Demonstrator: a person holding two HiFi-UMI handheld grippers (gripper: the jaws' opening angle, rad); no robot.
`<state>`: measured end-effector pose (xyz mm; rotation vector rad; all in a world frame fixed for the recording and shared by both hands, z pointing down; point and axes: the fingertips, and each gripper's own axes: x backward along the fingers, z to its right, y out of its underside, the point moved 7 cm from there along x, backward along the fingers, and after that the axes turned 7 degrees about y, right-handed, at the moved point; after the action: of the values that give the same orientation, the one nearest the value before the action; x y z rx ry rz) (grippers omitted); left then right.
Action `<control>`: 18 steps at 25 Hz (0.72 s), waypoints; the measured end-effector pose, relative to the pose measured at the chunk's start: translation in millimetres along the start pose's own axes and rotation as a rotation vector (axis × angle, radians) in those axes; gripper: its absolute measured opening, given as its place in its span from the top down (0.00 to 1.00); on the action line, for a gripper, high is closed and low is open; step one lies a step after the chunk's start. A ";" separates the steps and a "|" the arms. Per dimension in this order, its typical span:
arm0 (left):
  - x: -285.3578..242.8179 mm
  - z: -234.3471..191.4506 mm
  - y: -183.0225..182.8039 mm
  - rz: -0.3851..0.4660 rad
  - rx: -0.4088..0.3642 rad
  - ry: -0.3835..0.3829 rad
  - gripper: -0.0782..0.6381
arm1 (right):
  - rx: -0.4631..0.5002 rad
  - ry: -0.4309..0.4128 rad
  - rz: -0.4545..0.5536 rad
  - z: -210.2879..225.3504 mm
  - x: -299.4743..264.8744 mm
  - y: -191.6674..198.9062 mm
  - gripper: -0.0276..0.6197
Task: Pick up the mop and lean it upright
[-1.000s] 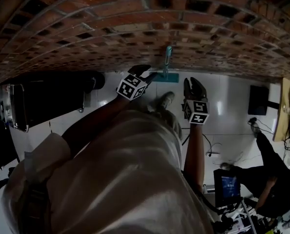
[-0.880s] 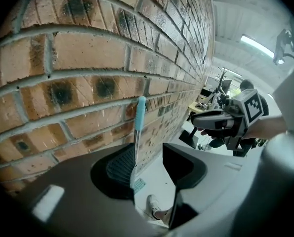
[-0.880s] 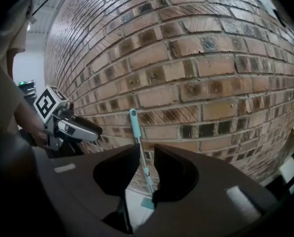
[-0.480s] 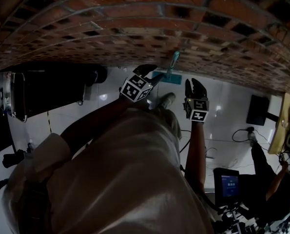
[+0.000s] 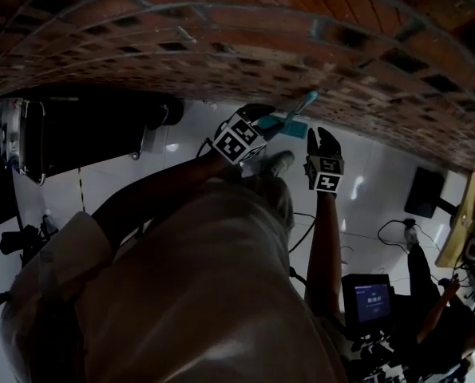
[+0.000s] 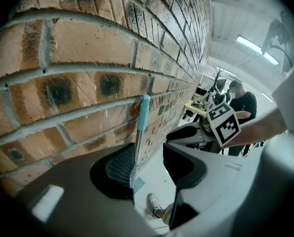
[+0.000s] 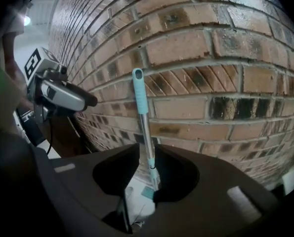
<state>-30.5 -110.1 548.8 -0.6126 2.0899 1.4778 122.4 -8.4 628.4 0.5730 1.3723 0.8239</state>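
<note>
The mop [image 5: 295,108], a thin metal handle with a teal grip, stands upright against the brick wall [image 5: 221,38], its teal head [image 5: 291,127] on the floor. My left gripper [image 5: 263,116] hovers just left of the handle, open, holding nothing. In the left gripper view the mop [image 6: 141,127] shows at a distance past the left jaw of that gripper [image 6: 149,167]. My right gripper [image 5: 322,136] hangs to the right of the mop, apart from it. In the right gripper view the mop [image 7: 141,102] appears through the narrow gap of the open right gripper [image 7: 146,172], untouched.
A dark wheeled cart [image 5: 69,138] stands against the wall at the left. Cables [image 5: 389,230] trail over the white floor at the right, near a monitor [image 5: 367,302] and a seated person [image 5: 429,294]. My own shoe [image 5: 281,162] is just below the mop head.
The head view has swung, so the mop now slants to the right in it. My right gripper has sunk a little beside the mop. The left gripper has stayed in place.
</note>
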 end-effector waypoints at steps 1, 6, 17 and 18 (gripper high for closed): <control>-1.4 0.8 0.7 0.000 -0.001 0.002 0.61 | 0.007 -0.006 -0.003 -1.1 -5.9 2.2 0.81; -5.8 4.9 0.9 -0.004 -0.014 0.006 0.61 | 0.032 -0.033 -0.029 -4.7 -37.4 17.0 0.79; 6.0 -1.4 4.4 -0.005 -0.016 -0.013 0.61 | 0.084 -0.064 -0.130 -6.4 -107.7 58.2 0.76; 8.2 -2.6 4.8 -0.005 -0.017 -0.016 0.61 | 0.090 -0.067 -0.139 -7.4 -112.8 60.8 0.75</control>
<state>-40.2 -111.6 547.8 -0.6098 2.0641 1.4950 104.6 -61.1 744.0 0.5628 1.3762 0.6280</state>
